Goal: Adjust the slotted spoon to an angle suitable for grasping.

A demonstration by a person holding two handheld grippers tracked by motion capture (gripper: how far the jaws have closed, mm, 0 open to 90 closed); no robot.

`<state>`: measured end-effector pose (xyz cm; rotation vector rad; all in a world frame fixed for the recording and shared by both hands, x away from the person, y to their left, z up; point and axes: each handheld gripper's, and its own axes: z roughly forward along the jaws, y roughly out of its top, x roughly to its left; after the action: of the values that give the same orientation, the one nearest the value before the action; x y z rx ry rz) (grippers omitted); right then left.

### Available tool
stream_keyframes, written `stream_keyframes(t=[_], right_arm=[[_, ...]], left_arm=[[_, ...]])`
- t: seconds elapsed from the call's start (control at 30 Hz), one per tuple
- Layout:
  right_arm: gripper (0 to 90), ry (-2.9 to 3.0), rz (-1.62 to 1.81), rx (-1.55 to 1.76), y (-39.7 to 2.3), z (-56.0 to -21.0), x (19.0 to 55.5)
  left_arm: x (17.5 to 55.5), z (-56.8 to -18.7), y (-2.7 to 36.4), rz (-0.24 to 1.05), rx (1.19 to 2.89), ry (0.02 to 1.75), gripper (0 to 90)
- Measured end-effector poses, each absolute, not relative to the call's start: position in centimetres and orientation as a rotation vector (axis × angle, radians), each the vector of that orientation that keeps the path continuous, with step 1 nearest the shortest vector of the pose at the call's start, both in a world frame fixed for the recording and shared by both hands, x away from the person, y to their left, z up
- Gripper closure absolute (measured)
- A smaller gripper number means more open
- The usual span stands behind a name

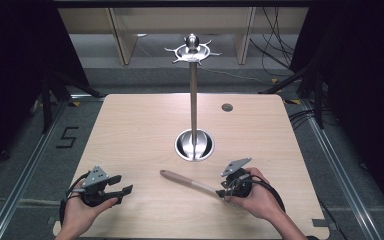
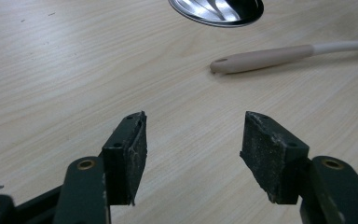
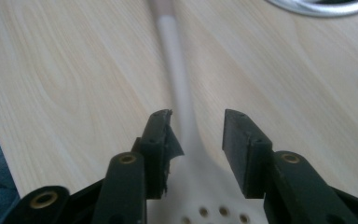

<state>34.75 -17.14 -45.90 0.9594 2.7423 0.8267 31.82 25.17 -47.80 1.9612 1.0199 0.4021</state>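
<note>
A: So, where is the slotted spatula [image 1: 190, 182] lying?

B: Flat on the light wooden worktop [image 1: 130, 130], near the person's side. Its tan handle points toward the left hand-held gripper [image 1: 122, 190], and its pale perforated head lies under the right hand-held gripper [image 1: 223, 192].

A: Is the right one gripping it?

B: No. In the right gripper view its jaws stand apart, one on each side of the spatula's thin white neck [image 3: 182, 107], with a gap between the pads and the neck. The holes of the head show low between the jaws.

A: And the left one?

B: Its jaws are wide apart with nothing between them but bare wood. It sits at the near left of the worktop, well apart from the spatula; the left gripper view shows the handle's end [image 2: 261, 59] ahead of it.

A: Anything else on the worktop?

B: A tall metal utensil stand [image 1: 193, 90] with a round shiny base [image 1: 194, 145], just beyond the spatula, hooks ringed at its top.
</note>
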Motion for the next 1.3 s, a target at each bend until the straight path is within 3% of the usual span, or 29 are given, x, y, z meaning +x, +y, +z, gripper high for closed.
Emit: stream_keyframes(t=[0.27, 0.7, 1.3], right_arm=[[71.9, 2.779, 0.712, 0.912, -17.0, -45.1, 34.9], [69.0, 2.924, 0.516, 0.626, -12.9, -44.5, 35.5], [69.7, 3.012, 0.345, 0.562, -6.8, -44.8, 38.5]], left_arm=[[32.3, -48.1, 24.9, 0.38, 1.958, 1.029, 40.3], [31.6, -47.9, 25.5, 0.391, 1.985, 1.017, 39.5], [31.5, -48.2, 25.4, 0.383, 1.959, 1.035, 39.1]])
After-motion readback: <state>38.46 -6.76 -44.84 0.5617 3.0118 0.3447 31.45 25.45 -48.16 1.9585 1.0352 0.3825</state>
